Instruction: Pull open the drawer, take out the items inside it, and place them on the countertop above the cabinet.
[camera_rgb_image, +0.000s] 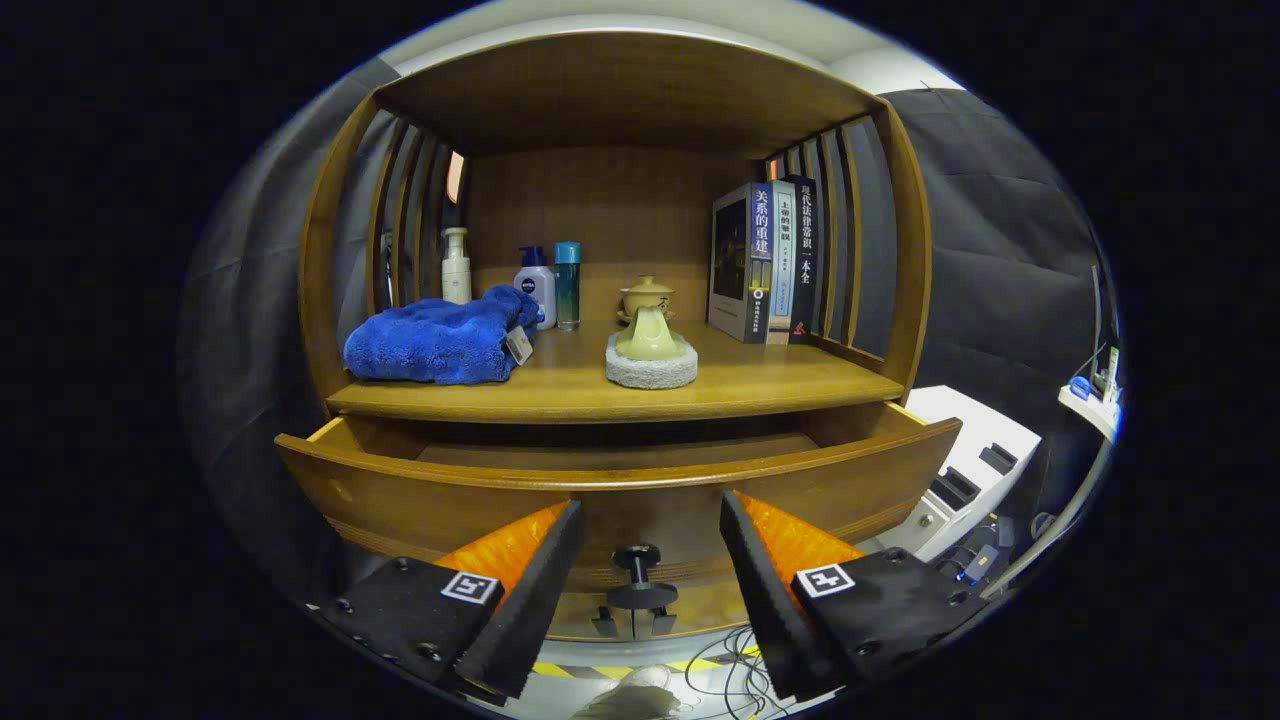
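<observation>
With the drawer (620, 475) pulled open and seemingly empty, towel (435, 342) and teapot (650, 335) already on the countertop (770, 385), the jaws hang released.

Wooden drawer (610, 490) pulled open under the countertop (760, 385), blue towel (435, 345) lying on the countertop
</observation>
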